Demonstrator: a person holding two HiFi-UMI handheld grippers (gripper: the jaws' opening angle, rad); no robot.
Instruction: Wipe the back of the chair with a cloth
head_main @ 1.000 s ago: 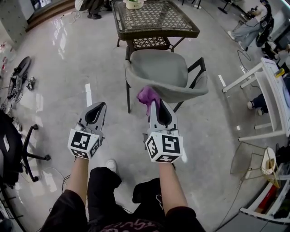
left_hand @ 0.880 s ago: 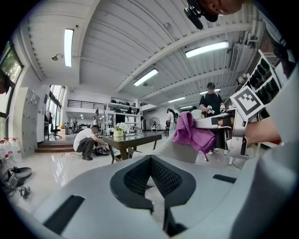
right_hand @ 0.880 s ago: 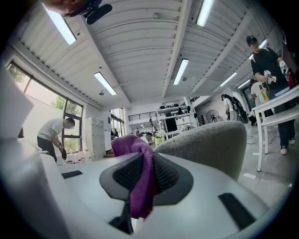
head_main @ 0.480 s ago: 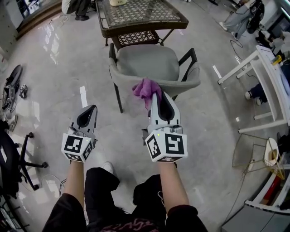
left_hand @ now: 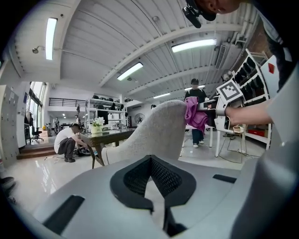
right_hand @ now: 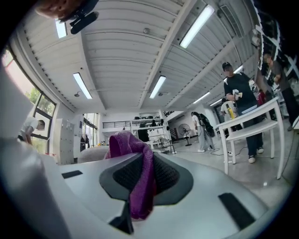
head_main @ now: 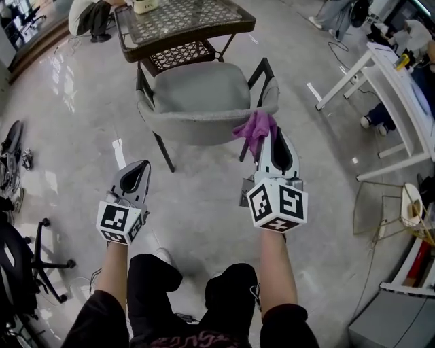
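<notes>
The grey upholstered chair (head_main: 197,98) stands in front of me with its curved back (head_main: 204,130) towards me. A purple cloth (head_main: 255,126) is pressed against the right end of that back, near the black armrest. My right gripper (head_main: 264,139) is shut on the cloth, which hangs down between the jaws (right_hand: 138,179) in the right gripper view. My left gripper (head_main: 138,170) hangs lower left, apart from the chair, shut with nothing in it. From the left gripper view (left_hand: 149,161) the chair back (left_hand: 159,130) rises ahead, and the cloth (left_hand: 195,114) rests at its right edge.
A dark wicker table (head_main: 183,20) with a glass top stands just beyond the chair. White tables (head_main: 401,102) and a wire bin (head_main: 406,216) are at the right, a black office chair (head_main: 27,262) at the left. A crouching person (left_hand: 65,142) is beside the table.
My right gripper has carried the cloth rightward along the chair back, from left of centre to its right end. The left gripper has stayed low and shut.
</notes>
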